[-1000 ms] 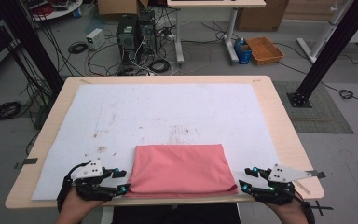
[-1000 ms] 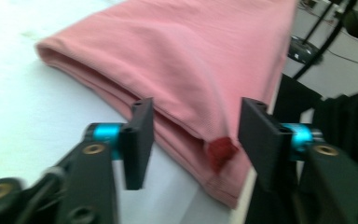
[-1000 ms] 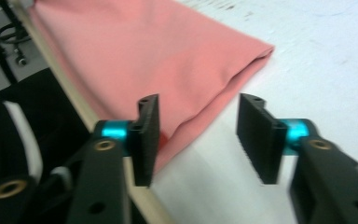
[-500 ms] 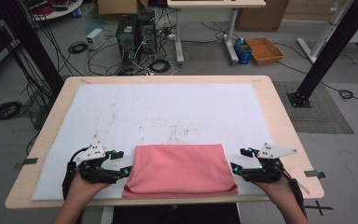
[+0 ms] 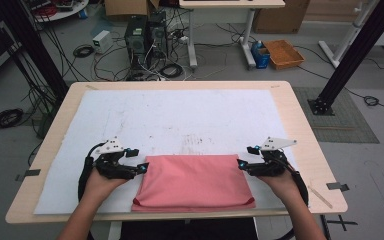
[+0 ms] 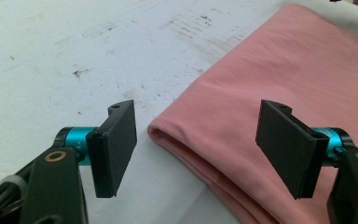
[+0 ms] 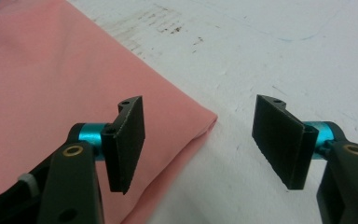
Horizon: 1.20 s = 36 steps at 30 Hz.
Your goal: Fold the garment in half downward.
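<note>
High view: a folded pink cloth lies flat on the white sheet that covers the wooden table, at the near middle, its near edge close to the sheet's near edge.
Cloth shape: roughly rectangular, folded in layers, with a doubled edge showing along its near side and left side.
Left gripper: at the cloth's far left corner, held in the person's left hand; its tips sit at the cloth's edge.
Left jaws: spread wide, having just opened further; in the left gripper view the left gripper straddles the folded corner of the cloth, and neither pad presses on it.
Right gripper: at the cloth's far right corner, held in the person's right hand.
Right jaws: spread wide, having just eased slightly narrower after opening; in the right gripper view the right gripper has the cloth's corner lying between the pads, untouched by them.
Sheet surface: dark smudges mark it just beyond the cloth's far edge.
Floor beyond: computer towers, tangled cables and an orange tray.
</note>
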### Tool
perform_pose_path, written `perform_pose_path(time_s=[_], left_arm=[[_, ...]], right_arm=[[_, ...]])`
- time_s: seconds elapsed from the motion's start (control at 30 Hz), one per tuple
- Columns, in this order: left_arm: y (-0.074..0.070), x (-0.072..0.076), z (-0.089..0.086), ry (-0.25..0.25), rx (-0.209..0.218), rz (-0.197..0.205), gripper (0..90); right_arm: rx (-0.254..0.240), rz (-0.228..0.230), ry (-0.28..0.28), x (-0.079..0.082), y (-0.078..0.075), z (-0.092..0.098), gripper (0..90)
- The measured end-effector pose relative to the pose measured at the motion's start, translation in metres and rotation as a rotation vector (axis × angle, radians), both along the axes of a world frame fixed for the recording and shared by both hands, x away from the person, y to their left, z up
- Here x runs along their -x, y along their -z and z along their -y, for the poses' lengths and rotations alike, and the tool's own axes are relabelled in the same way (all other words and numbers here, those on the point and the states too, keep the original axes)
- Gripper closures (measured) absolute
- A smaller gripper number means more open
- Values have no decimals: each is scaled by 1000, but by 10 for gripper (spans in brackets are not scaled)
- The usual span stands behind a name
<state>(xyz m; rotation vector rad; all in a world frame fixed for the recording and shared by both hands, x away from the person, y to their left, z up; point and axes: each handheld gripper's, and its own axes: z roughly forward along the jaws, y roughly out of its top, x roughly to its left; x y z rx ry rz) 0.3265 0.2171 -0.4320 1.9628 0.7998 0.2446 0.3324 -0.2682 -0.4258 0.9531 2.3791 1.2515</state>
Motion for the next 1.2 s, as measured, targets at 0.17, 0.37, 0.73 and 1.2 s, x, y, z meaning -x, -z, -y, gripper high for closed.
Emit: perform_pose_path(time_s=[0.17,0.37,0.73,1.2], left_arm=[[4,-9,4,-13,-18,-14,290],[12,-17,7,-32,-52,-46,292],[18,-19,11,-24,-122,-75,448],[14,-12,16,24,-158,-5,843]], right_arm=[[11,-23,-1,-13,6,-7,367],[16,-43,0,-23,11,-11,404],[76,-87,-32,-27,24,-18,654],[85,-57,-48,-23,19,-18,856]])
